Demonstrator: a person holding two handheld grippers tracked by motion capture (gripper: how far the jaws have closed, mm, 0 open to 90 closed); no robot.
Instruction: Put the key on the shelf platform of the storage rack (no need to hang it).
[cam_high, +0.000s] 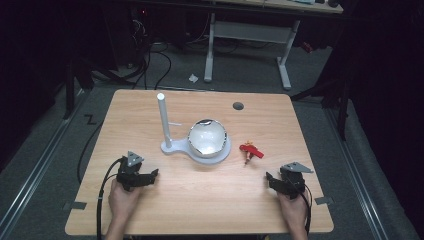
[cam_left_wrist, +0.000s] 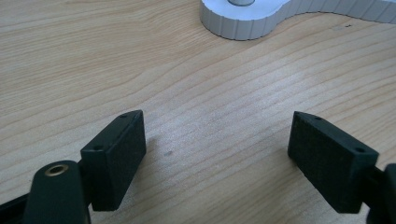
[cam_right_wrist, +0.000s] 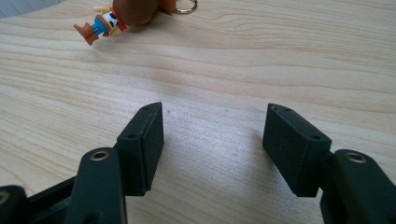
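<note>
Both tongs, left (cam_high: 152, 175) and right (cam_high: 270, 178), rest open and empty near the worktop's (cam_high: 210, 200) front edge; advance the right squarely over the keychain figure (cam_high: 251, 151) before closing.

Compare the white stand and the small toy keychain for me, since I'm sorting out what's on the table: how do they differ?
The white stand is large and plain white; the toy keychain is small and mostly red. The stand sits upright, with a tall post and a clear dome on its base; the keychain lies flat on its side. The stand is nearer the left gripper, the keychain nearer the right gripper. Both rest untouched on the wooden table.
</note>
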